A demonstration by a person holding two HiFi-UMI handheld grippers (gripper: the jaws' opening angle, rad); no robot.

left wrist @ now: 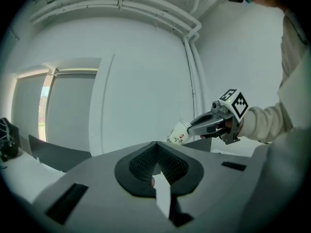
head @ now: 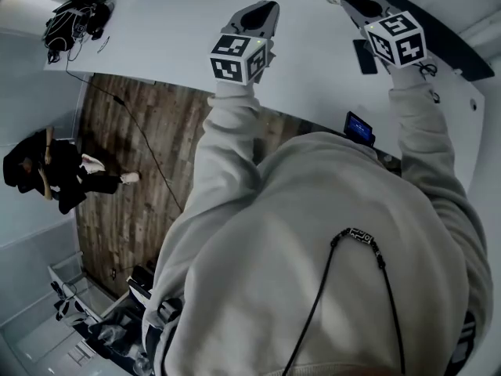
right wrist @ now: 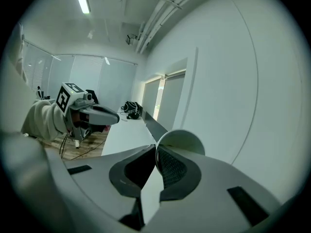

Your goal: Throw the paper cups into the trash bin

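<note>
The right hand-held gripper (right wrist: 156, 152) is pinching the rim of a white paper cup (right wrist: 182, 140). Its jaws are nearly together, with the thin cup wall between them. One pad seems to sit inside the cup's mouth and the other outside, and we judge that this grip holds a light, crushable cup firmly. From this gripper's camera the cup stands at one o'clock from the jaw tips, its open mouth facing us. The cup hangs in the air, clear of any surface.

The left hand-held gripper (left wrist: 155, 152) has its jaws pressed together on nothing. It points level and sits beside the right one, probably just kept out of the way. In its own view the right gripper and the cup, which has red print on its side, show at two o'clock.

In the head view both sleeves of a pale hooded top (head: 313, 241) reach forward. The left gripper is at twelve o'clock and the cup at one o'clock, above a long white counter (head: 172, 45) that sweeps from ten to two o'clock. A dark bag with cables (head: 74, 18) lies on the counter at ten o'clock, and a dark phone-like slab (head: 364, 56) lies near the right gripper. A person in dark clothes (head: 47, 171) sits on the wooden floor (head: 133, 171) at nine o'clock.

We cannot make out a trash bin in any view, so the cup seems to be mid-carry, not yet thrown away.
</note>
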